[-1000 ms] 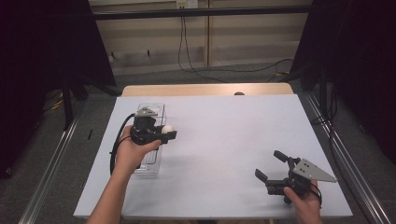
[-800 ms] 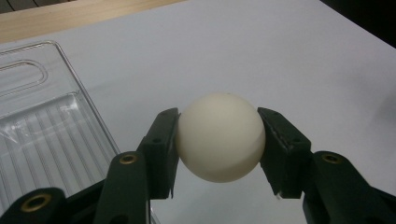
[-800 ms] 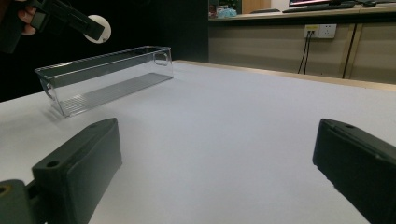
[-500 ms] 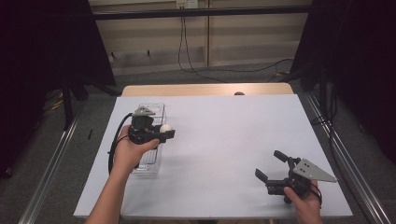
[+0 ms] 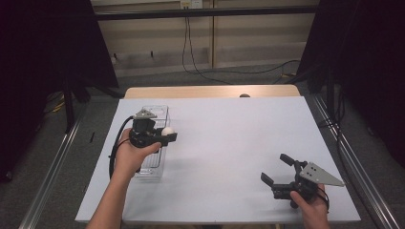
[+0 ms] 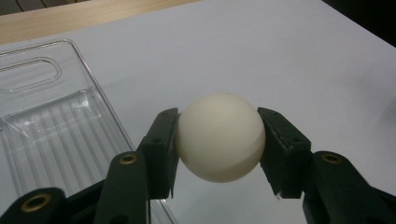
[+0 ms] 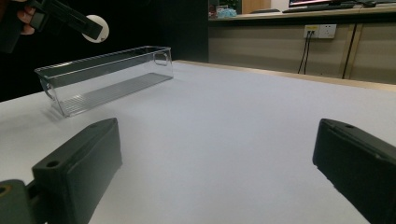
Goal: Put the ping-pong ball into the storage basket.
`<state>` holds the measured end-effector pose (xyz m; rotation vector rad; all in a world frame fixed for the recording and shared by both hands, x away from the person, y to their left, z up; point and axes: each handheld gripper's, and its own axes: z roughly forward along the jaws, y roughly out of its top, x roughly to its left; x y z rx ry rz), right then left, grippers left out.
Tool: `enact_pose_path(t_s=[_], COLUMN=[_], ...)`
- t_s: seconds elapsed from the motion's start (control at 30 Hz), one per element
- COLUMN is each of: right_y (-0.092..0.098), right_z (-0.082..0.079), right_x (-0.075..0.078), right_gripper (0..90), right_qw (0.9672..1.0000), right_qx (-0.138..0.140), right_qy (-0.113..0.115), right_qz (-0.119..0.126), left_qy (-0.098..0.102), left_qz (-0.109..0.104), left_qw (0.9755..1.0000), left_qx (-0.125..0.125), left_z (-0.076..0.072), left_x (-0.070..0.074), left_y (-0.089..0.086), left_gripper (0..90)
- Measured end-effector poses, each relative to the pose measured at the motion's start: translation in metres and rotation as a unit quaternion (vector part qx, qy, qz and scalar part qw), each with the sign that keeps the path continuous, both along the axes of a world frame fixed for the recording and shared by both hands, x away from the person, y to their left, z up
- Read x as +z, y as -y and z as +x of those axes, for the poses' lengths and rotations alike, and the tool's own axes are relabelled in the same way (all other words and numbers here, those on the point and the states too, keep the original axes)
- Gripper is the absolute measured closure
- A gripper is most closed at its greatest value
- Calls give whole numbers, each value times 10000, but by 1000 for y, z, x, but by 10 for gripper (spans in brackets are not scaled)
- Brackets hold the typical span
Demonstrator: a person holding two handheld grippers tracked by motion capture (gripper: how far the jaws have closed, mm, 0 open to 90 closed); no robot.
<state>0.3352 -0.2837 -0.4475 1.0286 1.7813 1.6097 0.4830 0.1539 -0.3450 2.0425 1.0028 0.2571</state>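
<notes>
A white ball (image 6: pixel 219 136) is clamped between the two black jaws of my left gripper (image 5: pixel 167 134), held in the air just right of a clear plastic bin (image 5: pixel 154 138) on the white table. In the high view the ball (image 5: pixel 166 131) shows at the gripper's tip, above the bin's right wall. In the right gripper view the same ball (image 7: pixel 96 28) hangs above the bin (image 7: pixel 107 77) at upper left. My right gripper (image 5: pixel 280 169) rests low at the table's front right, jaws wide apart with nothing between them.
The white table sheet (image 5: pixel 229 143) spreads between the two hands. A wooden strip (image 5: pixel 210 91) runs along the table's far edge. Metal rails (image 5: pixel 341 148) border both sides, with dark curtains beyond. A wall with sockets and cables (image 5: pixel 191 43) stands at the back.
</notes>
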Motion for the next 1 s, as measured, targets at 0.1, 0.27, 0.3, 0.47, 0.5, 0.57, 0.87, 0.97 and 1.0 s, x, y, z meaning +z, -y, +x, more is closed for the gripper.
enact_pose_path(t_s=[0.1, 0.27, 0.3, 0.47, 0.5, 0.57, 0.87, 0.97, 1.0], right_y=[0, 0, 0, 0, 1, 1, 0, 0, 0], right_z=[0, 0, 0, 0, 0, 0, 0, 0, 0], right_x=[0, 0, 0, 0, 0, 0, 0, 0, 0], right_gripper=[8, 8, 8, 8, 8, 8, 8, 8, 8], right_qw=[10000, 10000, 10000, 10000, 10000, 10000, 10000, 10000, 10000], right_qx=[5, 0, 1, 12, 5, 6, -3, -25, -22], right_qy=[2, 9, 10, 40, 39, 36, 34, 21, 23], right_qz=[4, 7, 8, -9, -5, -3, 2, 28, 30], left_qy=[-17, -4, 13, -14, -3, -14, -6, -4, -11], left_qz=[-34, -48, -54, -47, -70, -19, 18, 9, 15], left_qw=[10000, 10000, 10000, 9999, 9999, 10000, 9999, 9998, 9998], left_qx=[66, 72, 77, 108, 129, 95, 136, 187, 198], left_z=[0, 1, 1, 1, 1, 2, 2, 1, 1], left_x=[0, -1, -1, -1, -2, -2, -3, -3, -3], left_y=[0, -2, -2, -4, -4, -6, -10, -11, -11], left_gripper=[512, 512, 512, 513, 512, 512, 512, 512, 512])
